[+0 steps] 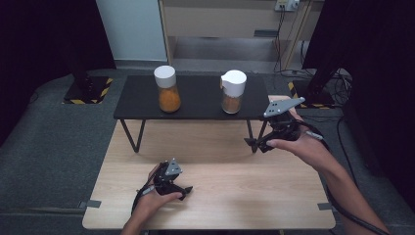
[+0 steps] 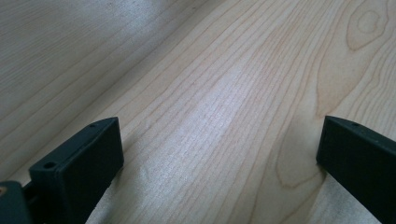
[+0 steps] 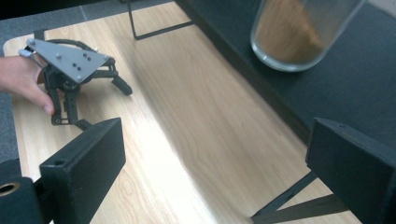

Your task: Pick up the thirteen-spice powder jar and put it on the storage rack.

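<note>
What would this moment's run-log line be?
left tongs: open, low over wooden table, empty | right tongs: open, empty, near black shelf edge | brown-powder jar, orange-powder jar: upright on shelf, untouched

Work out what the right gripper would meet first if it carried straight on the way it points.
Probably the black shelf, near the jar of brown powder; the right gripper is open and empty. Depth is unclear.

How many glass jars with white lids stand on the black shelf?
2. The orange-powder jar stands on the left part of the black shelf, and the brown-powder jar stands on its right part.
</note>
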Action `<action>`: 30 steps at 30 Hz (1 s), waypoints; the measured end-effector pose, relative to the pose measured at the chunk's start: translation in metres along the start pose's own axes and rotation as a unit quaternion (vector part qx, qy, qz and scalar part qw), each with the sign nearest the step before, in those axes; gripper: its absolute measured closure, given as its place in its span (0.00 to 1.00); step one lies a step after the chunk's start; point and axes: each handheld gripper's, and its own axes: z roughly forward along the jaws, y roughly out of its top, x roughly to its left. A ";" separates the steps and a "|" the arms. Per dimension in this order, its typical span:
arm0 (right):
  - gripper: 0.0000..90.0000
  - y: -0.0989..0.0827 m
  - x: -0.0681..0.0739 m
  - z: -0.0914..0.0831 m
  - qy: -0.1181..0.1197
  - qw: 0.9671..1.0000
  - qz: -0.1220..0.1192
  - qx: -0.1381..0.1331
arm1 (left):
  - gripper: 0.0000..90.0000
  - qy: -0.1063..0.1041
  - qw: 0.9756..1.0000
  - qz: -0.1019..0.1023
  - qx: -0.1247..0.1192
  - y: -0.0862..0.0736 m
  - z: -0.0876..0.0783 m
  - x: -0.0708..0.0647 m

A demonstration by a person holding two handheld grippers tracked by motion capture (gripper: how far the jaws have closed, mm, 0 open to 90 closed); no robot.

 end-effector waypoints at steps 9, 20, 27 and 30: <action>0.06 -0.017 0.001 0.012 0.012 1.000 0.012 0.009 | 0.00 0.000 1.000 0.000 0.000 0.000 0.000 0.000; 0.07 -0.030 0.002 0.024 0.018 0.999 0.022 0.019 | 0.00 0.000 1.000 0.000 0.000 0.000 0.000 0.000; 0.07 -0.043 0.004 0.032 0.027 0.999 0.028 0.024 | 0.00 0.000 1.000 0.000 0.000 0.000 0.000 0.000; 0.07 -0.048 0.005 0.035 0.029 0.999 0.033 0.028 | 0.00 0.000 1.000 0.000 0.000 0.000 0.000 0.000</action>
